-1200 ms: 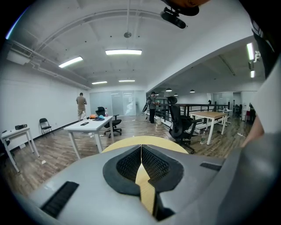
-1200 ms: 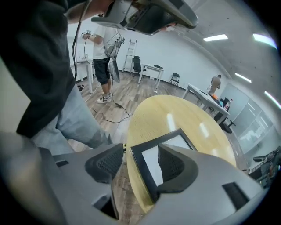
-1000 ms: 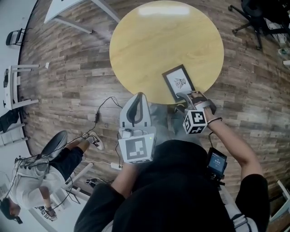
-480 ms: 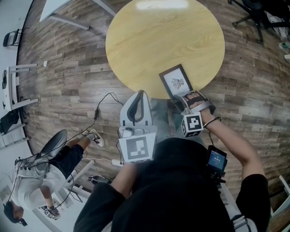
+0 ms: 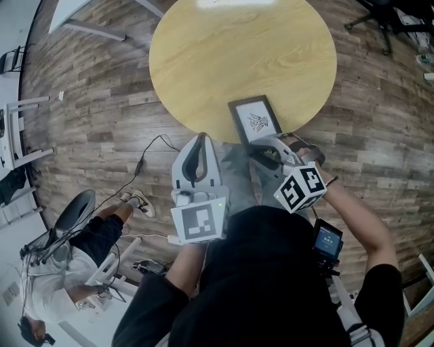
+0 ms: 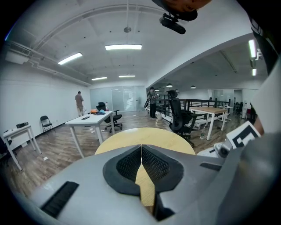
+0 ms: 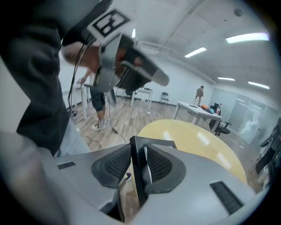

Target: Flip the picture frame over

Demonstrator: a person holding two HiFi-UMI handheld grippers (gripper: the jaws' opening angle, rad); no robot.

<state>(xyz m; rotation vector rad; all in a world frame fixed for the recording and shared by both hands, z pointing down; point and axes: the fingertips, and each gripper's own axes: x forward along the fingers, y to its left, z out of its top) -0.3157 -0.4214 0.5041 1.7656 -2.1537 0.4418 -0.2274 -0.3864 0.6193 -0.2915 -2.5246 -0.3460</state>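
The black picture frame [image 5: 252, 120] sits picture side up at the near edge of the round wooden table [image 5: 224, 54]. My right gripper [image 5: 258, 146] holds its near edge. In the right gripper view the frame [image 7: 137, 169] runs edge-on between the ribbed pads, which press on it; the jaws have just been closing on it. My left gripper [image 5: 198, 139] hangs off the table's near edge, left of the frame. In the left gripper view its gripper [image 6: 141, 159] is shut with nothing between the pads, and the table [image 6: 145, 135] lies ahead.
A seated bystander [image 5: 74, 261] is at the lower left, with cables [image 5: 146, 162] on the wooden floor. An office chair [image 5: 386, 17] stands at the top right and a white table [image 5: 88, 13] at the top left. White desks [image 6: 90, 121] stand further off.
My right gripper's jaws have closed on the frame's near edge, and the hand has risen and rolled. The left gripper has barely moved.
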